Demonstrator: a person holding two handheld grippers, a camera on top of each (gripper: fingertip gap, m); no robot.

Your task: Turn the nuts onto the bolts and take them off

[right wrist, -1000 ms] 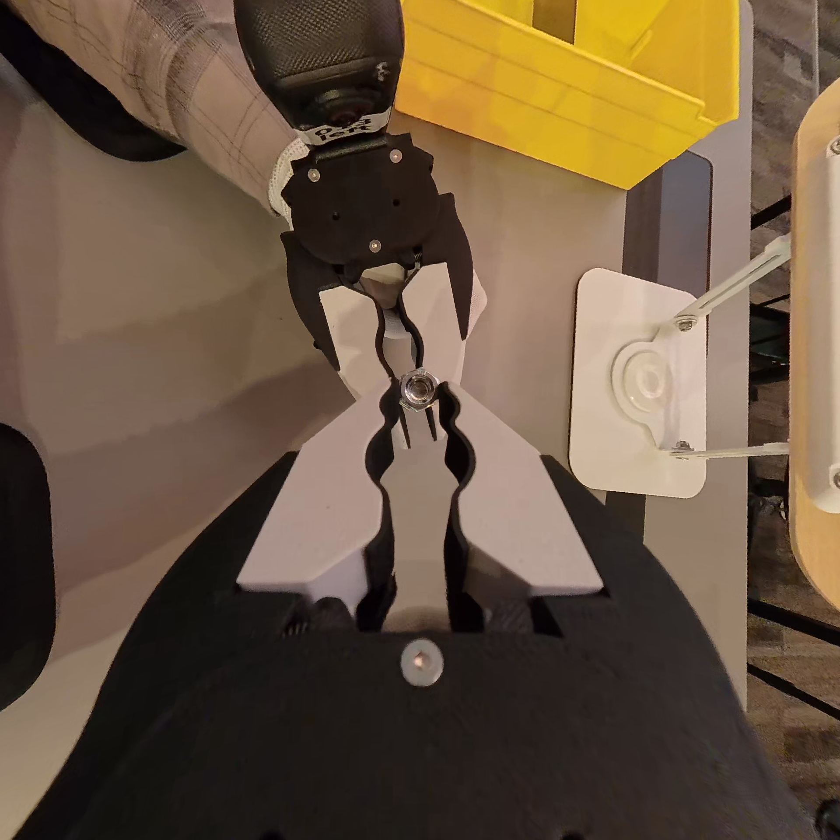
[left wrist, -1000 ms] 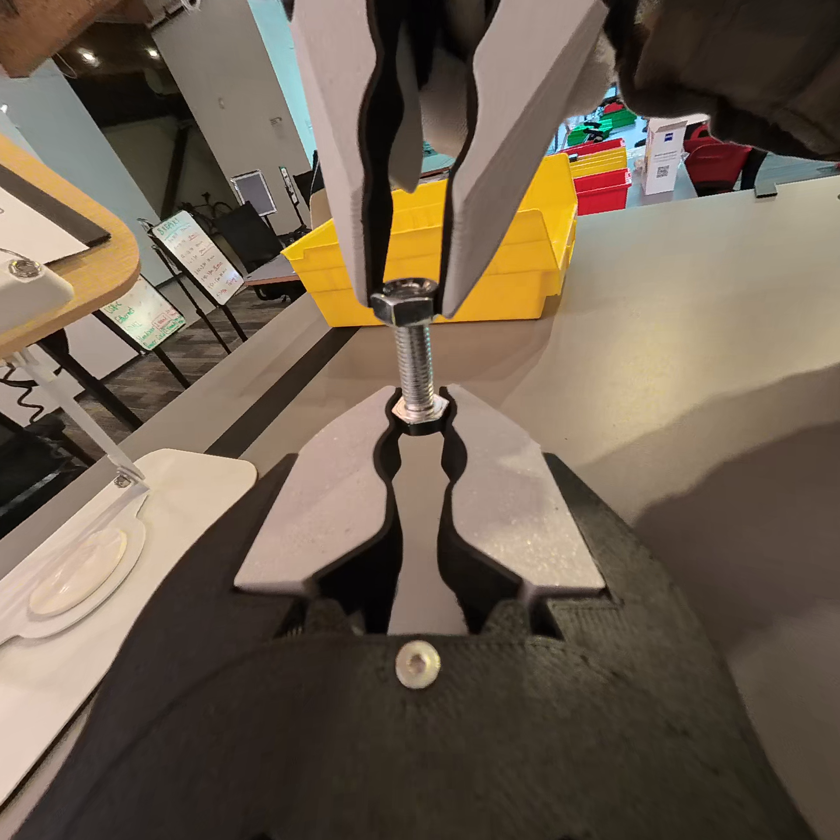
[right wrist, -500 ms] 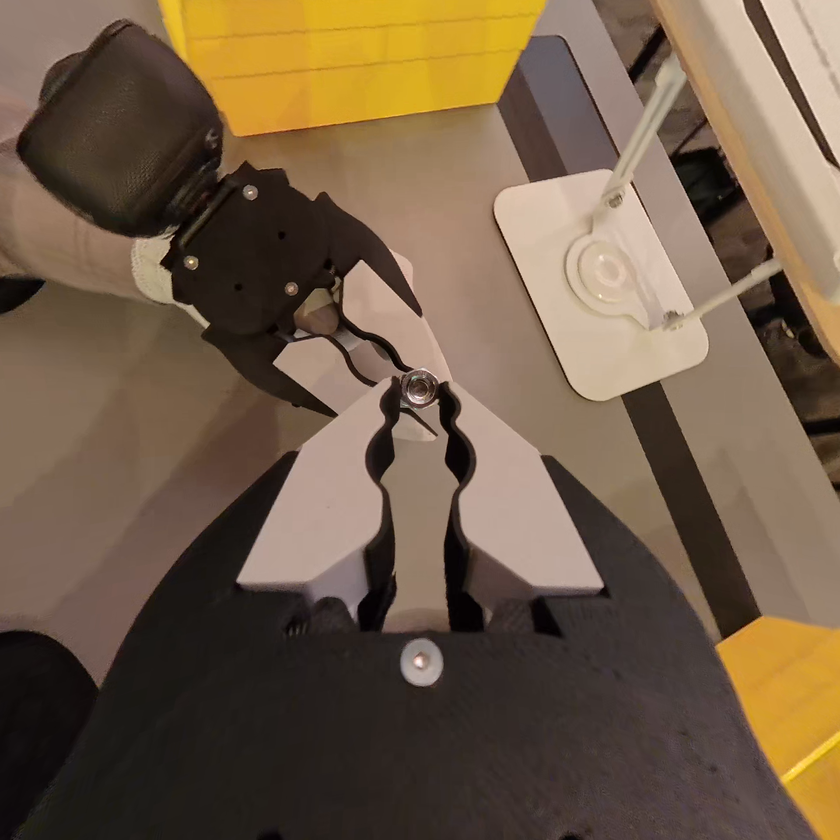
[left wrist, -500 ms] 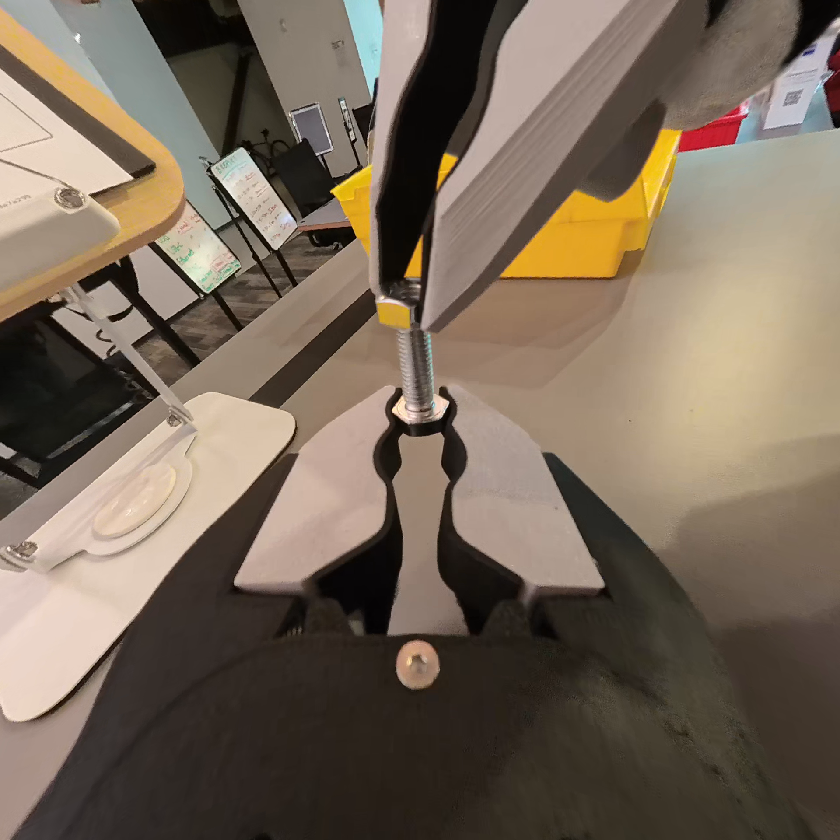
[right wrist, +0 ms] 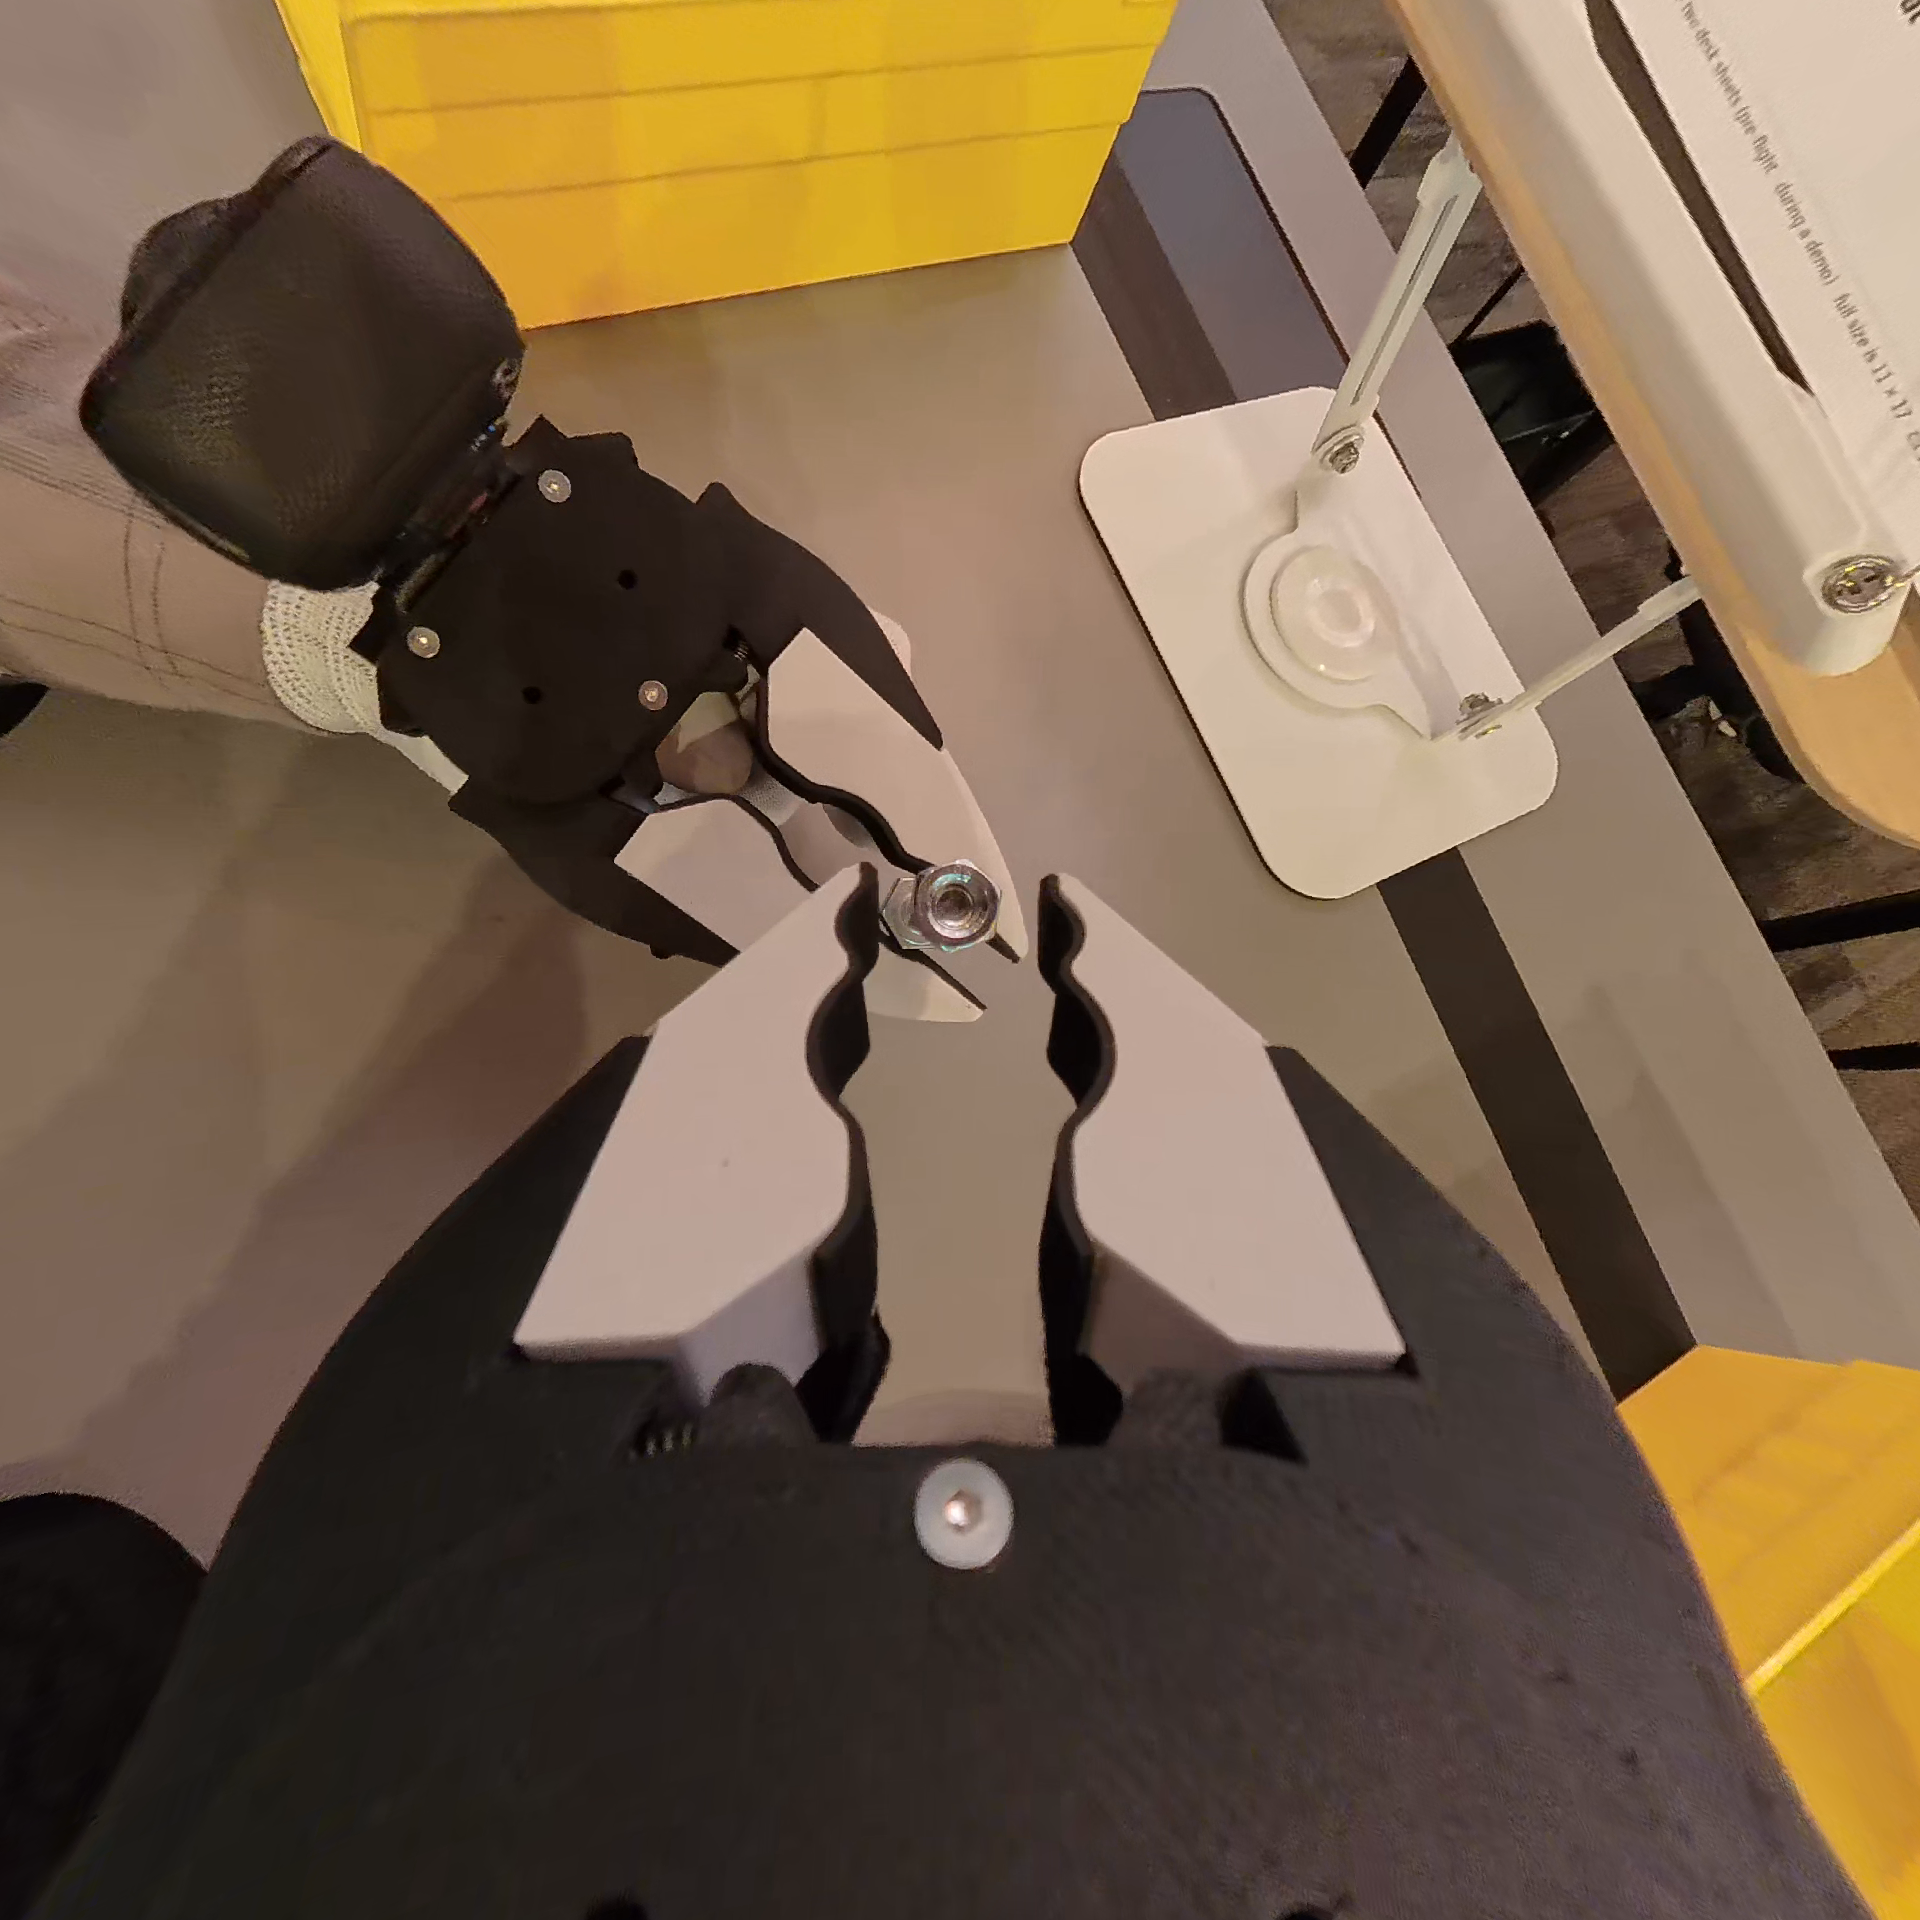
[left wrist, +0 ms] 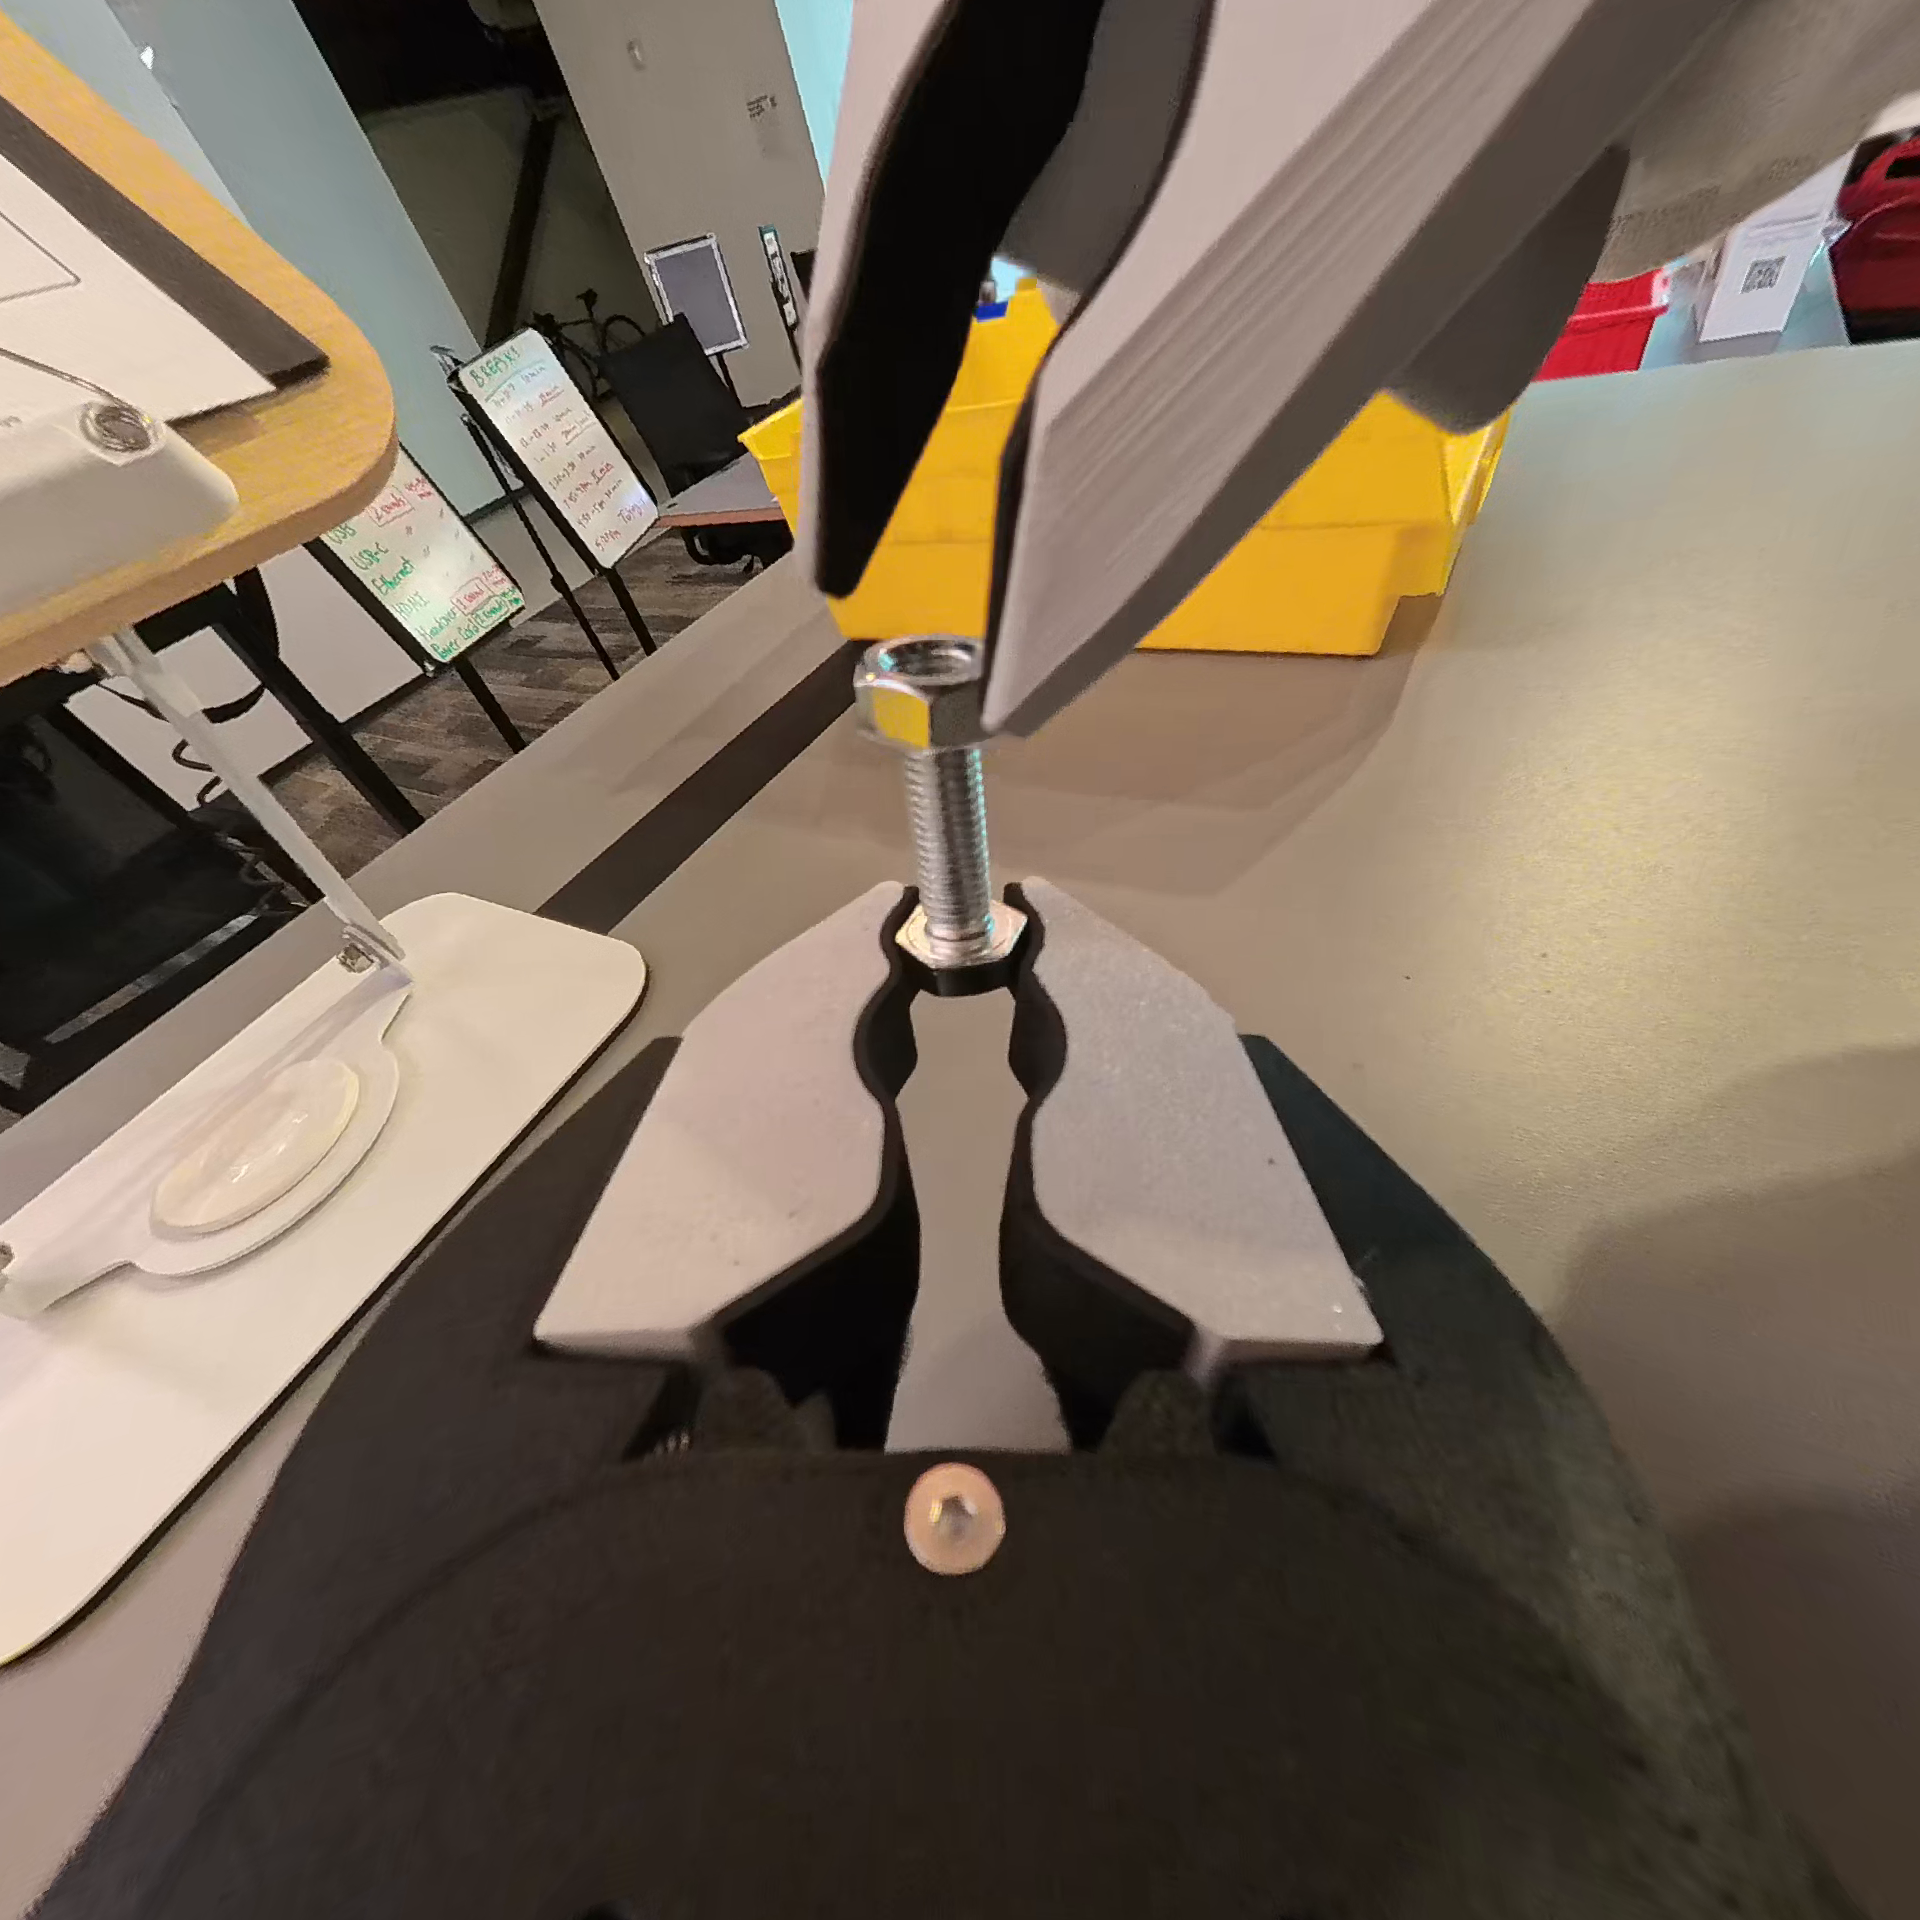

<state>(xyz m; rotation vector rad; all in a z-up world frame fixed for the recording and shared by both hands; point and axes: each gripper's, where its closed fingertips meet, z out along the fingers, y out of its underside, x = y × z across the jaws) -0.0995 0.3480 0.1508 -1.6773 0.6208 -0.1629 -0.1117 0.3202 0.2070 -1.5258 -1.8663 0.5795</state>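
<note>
Bolt point(left wrist: 943, 831) upright in left gripper point(left wrist: 961, 951), nut point(left wrist: 920, 694) topmost

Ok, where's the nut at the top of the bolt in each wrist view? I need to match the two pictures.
Left wrist view: the nut sits at centre, upper half, atop the upright bolt, just under the open right gripper.
Right wrist view: the nut is seen end-on at centre, between the open fingertips, nearer the left one.
Shared landmark: the yellow bin behind it.

Grey table point(right wrist: 312, 1039), yellow bin point(right wrist: 727, 156), white base point(right wrist: 1195, 665)
</note>
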